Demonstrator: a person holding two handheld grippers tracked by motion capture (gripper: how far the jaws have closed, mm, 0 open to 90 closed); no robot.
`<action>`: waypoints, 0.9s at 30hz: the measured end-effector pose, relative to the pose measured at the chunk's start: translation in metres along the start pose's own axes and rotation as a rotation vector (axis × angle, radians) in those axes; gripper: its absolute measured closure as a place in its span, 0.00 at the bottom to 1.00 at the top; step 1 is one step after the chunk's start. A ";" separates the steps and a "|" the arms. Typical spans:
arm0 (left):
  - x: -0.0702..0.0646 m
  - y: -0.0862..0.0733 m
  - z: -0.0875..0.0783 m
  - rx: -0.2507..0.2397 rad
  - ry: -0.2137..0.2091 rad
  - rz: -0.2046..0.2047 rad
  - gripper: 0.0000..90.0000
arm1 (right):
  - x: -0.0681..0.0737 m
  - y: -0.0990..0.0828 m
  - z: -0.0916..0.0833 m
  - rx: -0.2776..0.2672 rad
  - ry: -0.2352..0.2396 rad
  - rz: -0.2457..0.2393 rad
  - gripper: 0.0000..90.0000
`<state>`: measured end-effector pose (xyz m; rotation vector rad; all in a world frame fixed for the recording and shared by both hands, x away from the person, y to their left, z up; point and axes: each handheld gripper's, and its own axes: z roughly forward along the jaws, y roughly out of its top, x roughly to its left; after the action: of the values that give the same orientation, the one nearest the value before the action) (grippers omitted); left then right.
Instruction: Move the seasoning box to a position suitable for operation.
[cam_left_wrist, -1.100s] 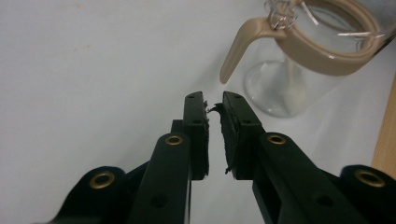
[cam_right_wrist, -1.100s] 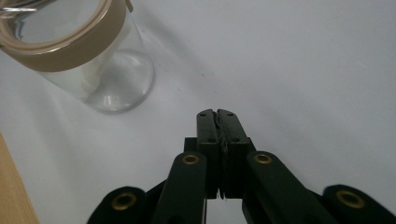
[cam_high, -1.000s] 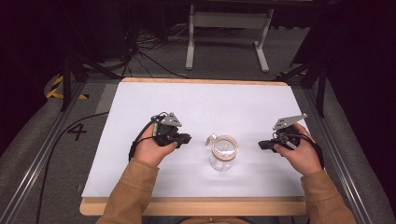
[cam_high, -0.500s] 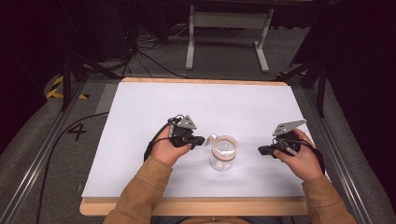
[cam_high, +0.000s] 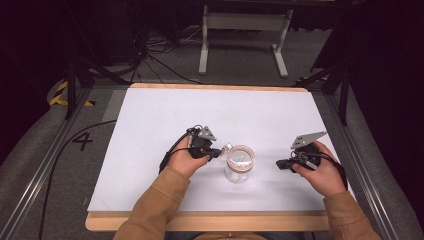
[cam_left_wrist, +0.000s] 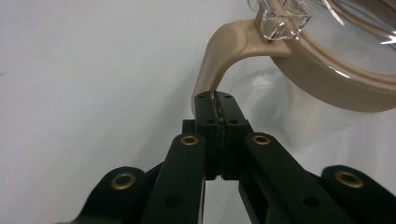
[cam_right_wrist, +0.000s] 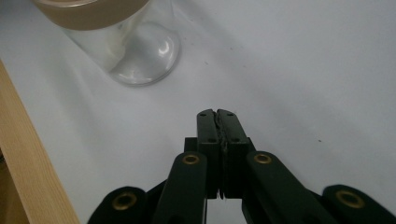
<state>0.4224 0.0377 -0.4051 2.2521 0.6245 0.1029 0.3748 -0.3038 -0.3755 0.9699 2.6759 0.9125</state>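
- High view: a clear glass jar with a tan lid ring (cam_high: 239, 163) stands upright on the white-covered surface (cam_high: 150, 120), near its front middle. The left tongs (cam_high: 215, 152) reach in from the jar's left and meet the tan strap at the lid's edge; the hand behind them wears a tan sleeve. The right tongs (cam_high: 281, 164) hover at the jar's right, apart from it, with a grey three-cornered plate on top. A black "4" (cam_high: 82, 141) is marked on the grey floor left of the surface; it is the one piece of writing that can be read, and the jar bears no label that I can make out.
- Left gripper view: the left tongs (cam_left_wrist: 216, 100) are pressed together and pinch the lower end of the curved tan strap (cam_left_wrist: 219, 58), which rises to the lid ring; their jaws have just been closing on it. A clear plastic tab (cam_left_wrist: 285, 21) sits where the strap joins the ring.
- Right gripper view: the right tongs (cam_right_wrist: 217, 114) are pressed together with nothing between them, above bare white surface. The jar's glass base (cam_right_wrist: 140, 56) stands up and to the left, well apart, and the light wooden edge of the surface (cam_right_wrist: 28, 154) runs along the left side.
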 end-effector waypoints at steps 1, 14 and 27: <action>0.000 0.000 0.000 0.003 0.000 0.003 1.00 | 0.001 0.000 0.001 0.001 0.005 -0.002 1.00; 0.007 0.004 0.012 -0.037 0.008 0.034 1.00 | 0.011 -0.001 0.011 0.023 0.023 -0.020 1.00; 0.013 0.012 0.013 -0.062 0.000 0.033 0.99 | 0.016 -0.011 0.008 -0.007 0.004 0.000 1.00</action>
<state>0.4423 0.0283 -0.4071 2.2030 0.5766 0.1372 0.3592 -0.2965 -0.3873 0.9671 2.6739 0.9238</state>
